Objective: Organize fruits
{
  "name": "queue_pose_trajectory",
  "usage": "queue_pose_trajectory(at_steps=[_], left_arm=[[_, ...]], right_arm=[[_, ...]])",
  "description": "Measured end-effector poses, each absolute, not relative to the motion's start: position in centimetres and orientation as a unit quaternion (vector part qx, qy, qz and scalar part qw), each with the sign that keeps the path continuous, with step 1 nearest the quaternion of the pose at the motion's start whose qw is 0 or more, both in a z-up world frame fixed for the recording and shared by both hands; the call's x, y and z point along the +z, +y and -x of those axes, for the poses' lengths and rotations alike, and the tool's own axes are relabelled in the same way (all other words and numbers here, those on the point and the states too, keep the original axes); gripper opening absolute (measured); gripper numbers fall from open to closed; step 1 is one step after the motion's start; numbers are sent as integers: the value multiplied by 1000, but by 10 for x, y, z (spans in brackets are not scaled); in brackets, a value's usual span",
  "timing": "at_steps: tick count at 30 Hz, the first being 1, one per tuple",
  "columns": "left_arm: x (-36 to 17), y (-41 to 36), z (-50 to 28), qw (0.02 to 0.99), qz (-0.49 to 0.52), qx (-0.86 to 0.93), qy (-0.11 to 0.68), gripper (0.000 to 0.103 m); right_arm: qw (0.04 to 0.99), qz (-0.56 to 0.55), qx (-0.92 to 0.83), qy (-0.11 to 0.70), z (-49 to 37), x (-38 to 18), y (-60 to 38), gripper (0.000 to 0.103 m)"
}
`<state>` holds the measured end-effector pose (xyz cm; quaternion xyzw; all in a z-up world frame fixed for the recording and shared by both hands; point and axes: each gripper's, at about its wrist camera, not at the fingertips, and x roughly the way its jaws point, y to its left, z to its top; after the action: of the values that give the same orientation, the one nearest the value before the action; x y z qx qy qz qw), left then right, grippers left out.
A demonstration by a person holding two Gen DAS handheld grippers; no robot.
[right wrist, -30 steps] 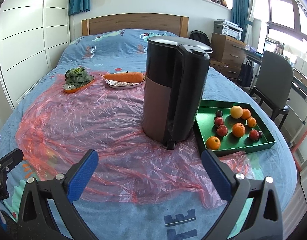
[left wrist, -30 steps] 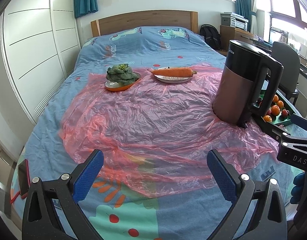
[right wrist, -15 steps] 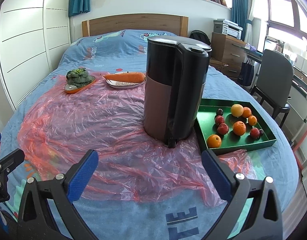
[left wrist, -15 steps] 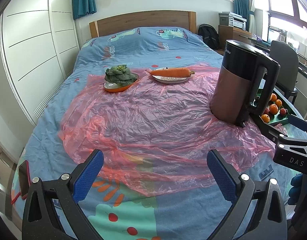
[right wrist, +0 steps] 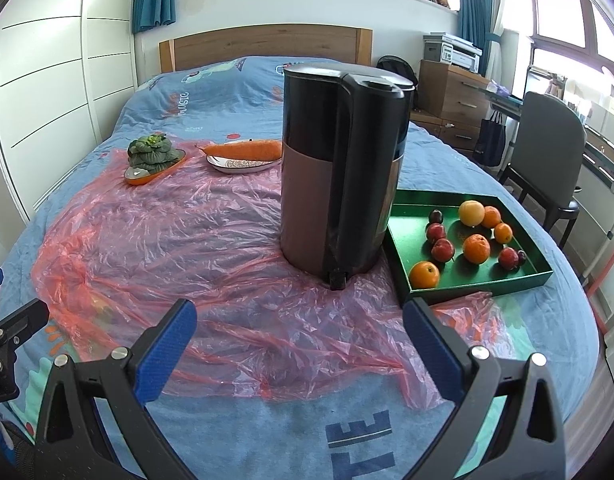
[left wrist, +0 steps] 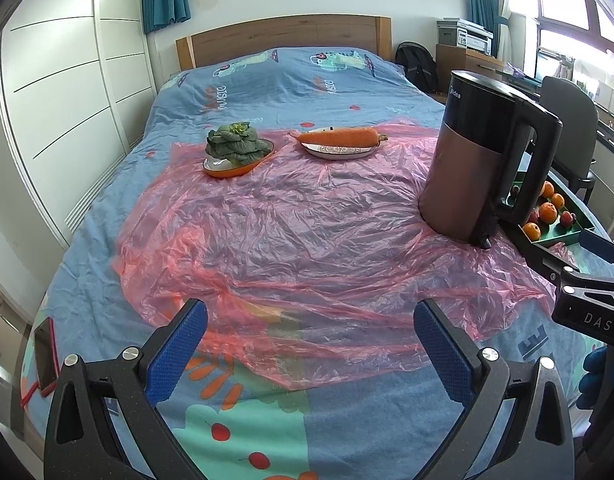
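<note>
Both hand-held grippers, left (left wrist: 310, 344) and right (right wrist: 299, 340), spread wide, empty; fruit, probably oranges and plums, in green tray (right wrist: 483, 284) beside kettle (right wrist: 343, 168).

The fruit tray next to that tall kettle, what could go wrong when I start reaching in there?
The kettle stands upright on a soft bed, on crinkled plastic sheet, right against the green tray. A sideways knock from the right gripper, jaws open, could tip it. The round fruits, such as the orange near the tray's front corner, lie loose and may roll when nudged. The sheet could also slide and snag.
</note>
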<state>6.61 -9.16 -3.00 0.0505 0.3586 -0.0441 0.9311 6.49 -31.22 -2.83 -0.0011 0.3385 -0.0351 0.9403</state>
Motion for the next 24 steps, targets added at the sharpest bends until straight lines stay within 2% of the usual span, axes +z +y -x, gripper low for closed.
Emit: queue_pose_trajectory(at_steps=[24], left_arm=[[-31, -99, -67, 929, -42, -52, 364, 101]], right_arm=[[940, -2, -40, 340, -65, -31, -320, 103]])
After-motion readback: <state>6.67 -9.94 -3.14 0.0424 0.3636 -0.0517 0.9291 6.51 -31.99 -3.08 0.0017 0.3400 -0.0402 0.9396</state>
